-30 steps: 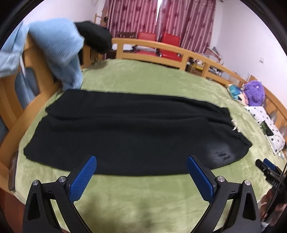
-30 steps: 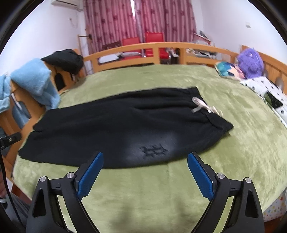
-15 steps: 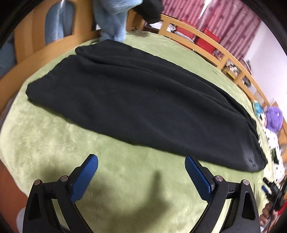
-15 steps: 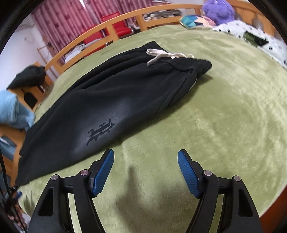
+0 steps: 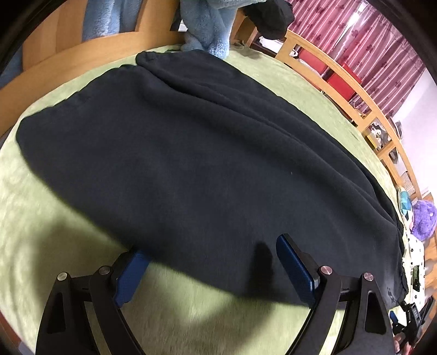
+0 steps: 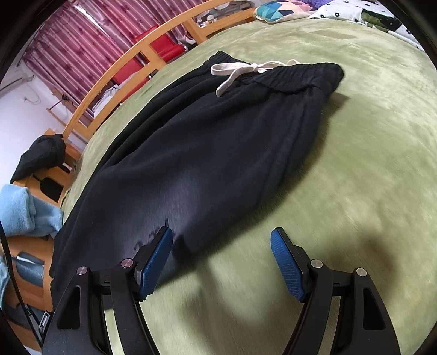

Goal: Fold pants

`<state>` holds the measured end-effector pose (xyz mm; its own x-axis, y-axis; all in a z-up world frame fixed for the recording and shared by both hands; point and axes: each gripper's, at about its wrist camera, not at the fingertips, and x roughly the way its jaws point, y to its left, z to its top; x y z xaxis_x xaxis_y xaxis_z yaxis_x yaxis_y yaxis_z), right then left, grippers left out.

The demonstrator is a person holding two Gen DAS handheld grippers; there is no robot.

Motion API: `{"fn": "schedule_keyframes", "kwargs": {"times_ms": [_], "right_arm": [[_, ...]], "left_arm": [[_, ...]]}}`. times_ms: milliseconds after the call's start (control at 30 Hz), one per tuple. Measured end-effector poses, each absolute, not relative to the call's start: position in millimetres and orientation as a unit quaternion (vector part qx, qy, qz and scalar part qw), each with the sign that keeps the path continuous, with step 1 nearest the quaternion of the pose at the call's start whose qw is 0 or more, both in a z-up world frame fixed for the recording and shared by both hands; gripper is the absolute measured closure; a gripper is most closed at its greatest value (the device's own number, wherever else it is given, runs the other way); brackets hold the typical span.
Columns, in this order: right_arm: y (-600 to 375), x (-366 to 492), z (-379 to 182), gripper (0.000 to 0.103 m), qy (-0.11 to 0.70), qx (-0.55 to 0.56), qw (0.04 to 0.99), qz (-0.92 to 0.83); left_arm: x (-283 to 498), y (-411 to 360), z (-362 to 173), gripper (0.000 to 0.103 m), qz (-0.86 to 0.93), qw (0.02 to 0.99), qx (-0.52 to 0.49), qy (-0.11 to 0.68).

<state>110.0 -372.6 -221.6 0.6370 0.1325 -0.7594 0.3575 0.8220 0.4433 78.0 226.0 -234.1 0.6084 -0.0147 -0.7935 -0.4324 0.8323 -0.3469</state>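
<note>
While the green plush bed cover point(image 6: 368, 163) fills most of both views, the black fleece pants point(image 5: 191, 153) lie flat across it, folded lengthwise with one leg stacked on the other. In the left wrist view the leg ends reach toward the wooden bed rail point(image 5: 68, 65) at the far left, and the garment runs off to the right edge. In the right wrist view the elastic waistband point(image 6: 297, 73) sits at the far end, with the off-white drawstring point(image 6: 237, 71) tied in a loose bow on top of it.

A light blue fluffy towel point(image 5: 207, 30) hangs over the rail just beyond the leg ends, and a black garment point(image 5: 270, 16) is draped on the frame beside it. Dark red patterned curtains point(image 6: 82, 46) and red chairs point(image 6: 164, 46) stand behind the curved wooden rail. A purple plush toy point(image 5: 423, 218) rests near the far right.

The left tool point(image 5: 210, 262) is spread wide, low over the near edge of the pants; its left pad looks tucked under the fabric's edge, while its right pad lies over the cloth. The right tool point(image 6: 221, 262) is also spread wide, its left pad over the near hem by a dark printed logo point(image 6: 147, 240), its right pad over bare cover. Neither tool pinches anything.
</note>
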Motion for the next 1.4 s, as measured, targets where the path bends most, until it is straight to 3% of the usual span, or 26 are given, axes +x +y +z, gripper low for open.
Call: {"fn": "schedule_keyframes", "kwargs": {"times_ms": [100, 167, 200, 233, 267, 300, 333, 600, 867, 1167, 1400], "right_arm": [[-368.5, 124.6, -224.1, 0.031, 0.417, 0.280, 0.861, -0.074], [-365.9, 131.7, -224.6, 0.049, 0.410, 0.272, 0.867, -0.076], [-363.9, 135.7, -225.6, 0.068, 0.414, 0.265, 0.867, -0.082], [-362.4, 138.7, -226.6, 0.077, 0.417, 0.260, 0.867, -0.083], [-363.0, 138.8, -226.5, 0.079, 0.416, 0.261, 0.868, -0.080], [-362.9, 137.9, -224.0, 0.083, 0.411, 0.261, 0.870, -0.079], [-362.1, 135.9, -218.9, 0.084, 0.407, 0.260, 0.872, -0.075], [-351.2, 120.5, -148.9, 0.088, 0.368, 0.217, 0.903, -0.041], [-341.5, 156.2, -88.0, 0.089, 0.338, 0.160, 0.927, -0.022], [-319.8, 270.4, -59.8, 0.089, 0.312, 0.117, 0.943, -0.024], [-312.6, 361.6, -74.1, 0.089, 0.301, 0.112, 0.946, -0.033]], "left_arm": [[88.8, 228.1, -235.7, 0.017, 0.129, 0.855, -0.267, 0.425], [95.2, 228.8, -234.8, 0.027, 0.139, 0.853, -0.262, 0.428], [99.0, 230.0, -233.3, 0.037, 0.144, 0.853, -0.258, 0.430], [102.3, 231.4, -231.9, 0.051, 0.147, 0.852, -0.256, 0.432], [101.8, 237.2, -228.6, 0.062, 0.152, 0.851, -0.252, 0.435], [100.4, 240.7, -225.7, 0.083, 0.156, 0.851, -0.249, 0.435], [99.0, 246.9, -220.6, 0.090, 0.155, 0.853, -0.250, 0.431], [85.5, 259.3, -145.5, 0.091, 0.099, 0.890, -0.265, 0.357], [150.8, 247.9, -77.1, 0.092, 0.099, 0.922, -0.218, 0.304], [253.7, 247.9, -69.2, 0.092, 0.117, 0.931, -0.201, 0.283], [331.5, 247.0, -90.3, 0.092, 0.130, 0.935, -0.182, 0.275]]}}
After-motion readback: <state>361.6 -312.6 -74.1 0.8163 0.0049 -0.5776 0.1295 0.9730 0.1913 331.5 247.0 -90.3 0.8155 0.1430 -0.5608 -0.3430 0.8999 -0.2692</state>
